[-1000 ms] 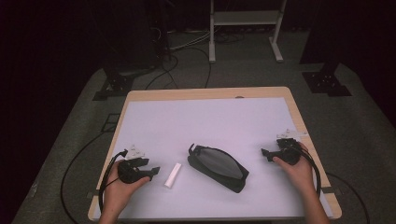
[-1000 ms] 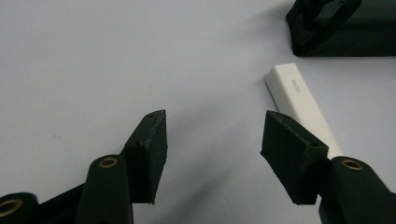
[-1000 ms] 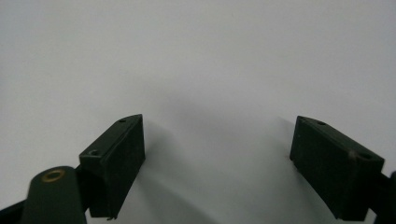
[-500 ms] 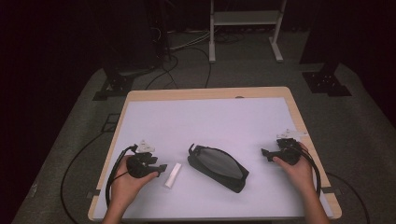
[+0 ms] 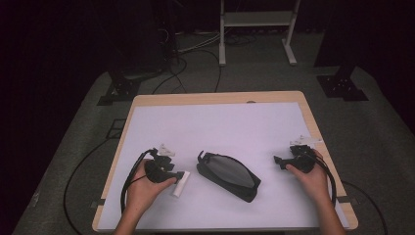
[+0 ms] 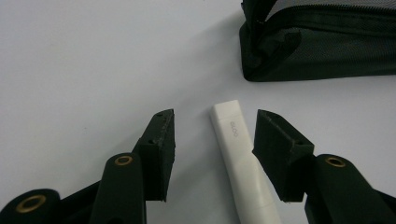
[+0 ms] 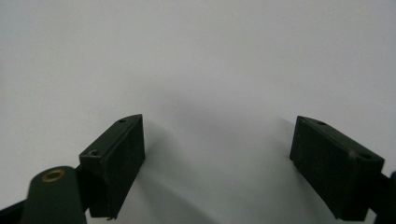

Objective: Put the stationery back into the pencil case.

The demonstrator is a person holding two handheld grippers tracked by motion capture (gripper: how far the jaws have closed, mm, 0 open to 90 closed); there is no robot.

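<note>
Left gripper: jaws partly open, straddling a white tube lying flat on the table. Tube sits off-centre, close to the right-hand jaw as that view shows it, w/ a clear gap to the other jaw. Pads not pressing on it as far as I can tell, so nothing held. Jaws have just been closing, w/ the tube between them. In the high view the left gripper is at the near left of the table, its tip over the tube.

Right gripper: jaws wide open, nothing between them, just bare white table top below. High view puts the right gripper at the near right, in the person's right hand, well apart from everything else.

Between the two hands: a black pouch, lying at a slant, mid-near on the table. Tube lies just beside its left end, not touching. In the left gripper view the pouch is just beyond the tube's far tip; whether its zip is open I can't tell.

Progress, my read: early. Approach to the tube looks about done, jaws lined up along its sides. Left to do: grip firmly, lift, and prob. carry it to the pouch, w/ the right gripper likely needed to steady or open the pouch. None of that has begun.
</note>
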